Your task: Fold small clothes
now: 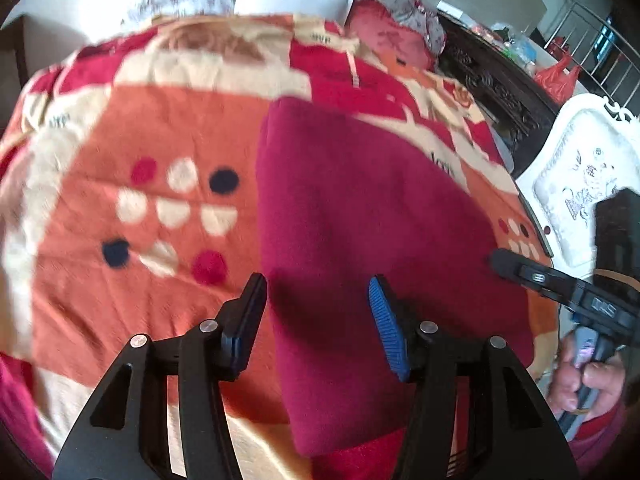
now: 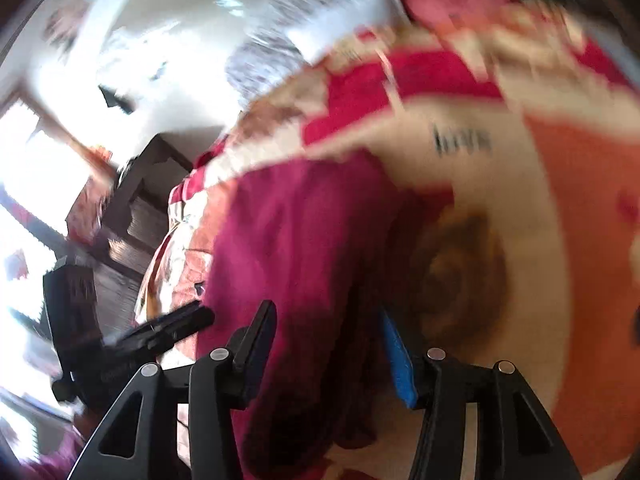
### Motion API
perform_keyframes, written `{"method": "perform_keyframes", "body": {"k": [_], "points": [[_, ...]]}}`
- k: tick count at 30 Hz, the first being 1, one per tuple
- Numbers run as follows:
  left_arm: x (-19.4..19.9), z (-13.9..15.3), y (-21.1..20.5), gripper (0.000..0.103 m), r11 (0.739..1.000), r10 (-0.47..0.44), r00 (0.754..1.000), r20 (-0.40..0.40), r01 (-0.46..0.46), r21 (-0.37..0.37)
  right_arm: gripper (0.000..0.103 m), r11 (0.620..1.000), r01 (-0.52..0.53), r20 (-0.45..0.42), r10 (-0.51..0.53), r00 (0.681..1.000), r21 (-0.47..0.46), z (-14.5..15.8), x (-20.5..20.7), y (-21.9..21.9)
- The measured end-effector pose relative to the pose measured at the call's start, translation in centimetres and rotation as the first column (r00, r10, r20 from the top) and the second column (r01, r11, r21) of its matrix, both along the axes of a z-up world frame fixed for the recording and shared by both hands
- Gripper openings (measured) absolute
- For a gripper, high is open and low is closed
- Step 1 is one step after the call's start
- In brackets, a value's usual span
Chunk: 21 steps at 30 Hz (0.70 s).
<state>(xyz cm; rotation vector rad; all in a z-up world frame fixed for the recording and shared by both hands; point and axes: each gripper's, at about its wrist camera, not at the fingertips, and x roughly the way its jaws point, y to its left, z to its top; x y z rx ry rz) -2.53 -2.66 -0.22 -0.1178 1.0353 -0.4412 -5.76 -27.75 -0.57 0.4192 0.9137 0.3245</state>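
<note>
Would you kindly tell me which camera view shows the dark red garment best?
The left wrist view: the dark red garment lies folded and fairly sharp on the patterned blanket. The right wrist view shows it motion-blurred, its outline smeared.

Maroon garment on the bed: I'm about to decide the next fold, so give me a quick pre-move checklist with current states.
1. Maroon garment lies flat on the patterned blanket: ok.
2. Left gripper open, nothing between the pads: ok.
3. Right gripper open above the garment: ok.
4. Garment edges even: cannot tell, lower part hidden.
5. Right wrist view sharp enough to aim: not ok, blurred.
</note>
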Motion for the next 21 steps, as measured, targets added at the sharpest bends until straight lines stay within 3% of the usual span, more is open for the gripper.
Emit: {"method": "perform_keyframes", "body": {"k": [3,5,10,13,21], "points": [[0.8,0.4,-0.4,0.054,0.999,0.028,0.999,0.031,-0.029,0.043,0.048,0.995,-0.069,0.109,0.077,0.991,-0.074,2.9,-1.1,2.1],[1.1,0.1,-1.2,0.053,0.996,0.041,0.998,0.041,-0.044,0.077,0.047,0.986,-0.121,0.128,0.135,0.983,-0.111,3.3,-1.2,3.6],[1.4,-2.1,-2.0,0.054,0.987,0.045,0.999,0.03,-0.049,0.153,0.046,0.96,-0.144,0.007,0.15,0.989,-0.24,-1.3,-1.1,5.2],[1.1,-2.4,-2.3,0.054,0.986,0.059,0.997,0.05,-0.066,0.15,0.046,0.969,-0.115,0.021,0.122,0.992,-0.22,-3.3,-1.1,4.4],[-0.6,-0.1,-2.3,0.054,0.978,0.067,0.986,0.155,-0.096,0.183,0.046,0.981,-0.067,0.071,0.081,0.994,-0.184,-0.3,-2.5,4.0]]}}
